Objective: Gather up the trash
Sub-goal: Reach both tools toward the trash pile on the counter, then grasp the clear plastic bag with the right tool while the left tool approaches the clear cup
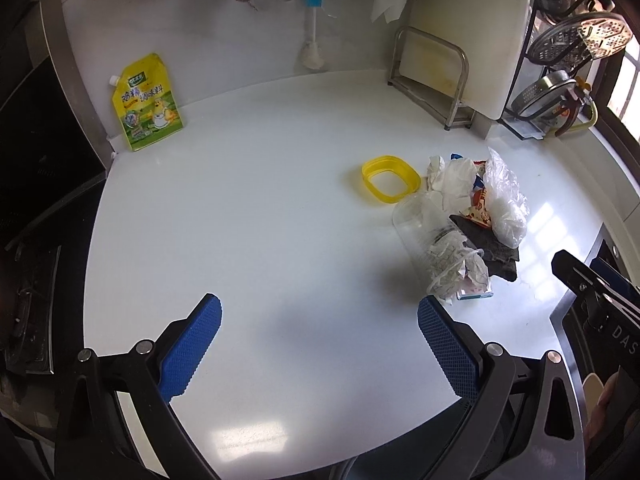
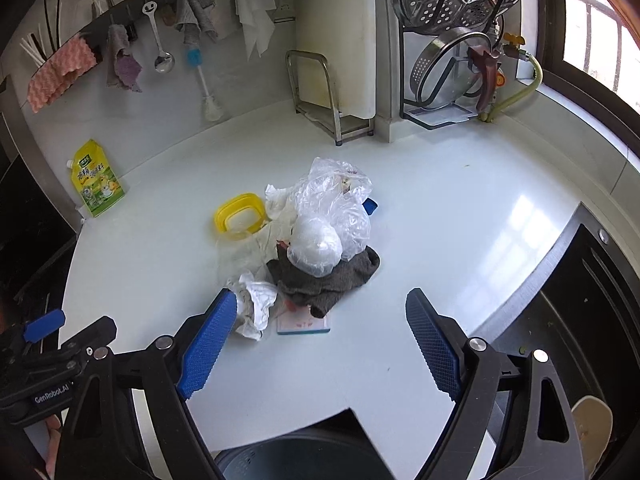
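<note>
A trash pile lies on the white counter (image 2: 440, 208): a clear plastic bag (image 2: 332, 216), a dark grey rag (image 2: 320, 280), crumpled white paper (image 2: 256, 304), a small flat box (image 2: 304, 325), a clear plastic container (image 1: 416, 220) and a yellow lid ring (image 2: 239, 216). The pile also shows at the right of the left wrist view, with the bag (image 1: 505, 200) and yellow ring (image 1: 390, 178). My right gripper (image 2: 322, 316) is open, just before the pile, its left finger beside the paper. My left gripper (image 1: 320, 320) is open and empty, left of the pile.
A yellow seasoning pouch (image 1: 148, 104) leans on the back wall at left. A metal rack with a white cutting board (image 2: 336, 40) and a steamer rack (image 2: 460, 12) stand at the back. A stove (image 1: 36, 184) lies left, a dark bin (image 2: 296, 456) below the counter edge.
</note>
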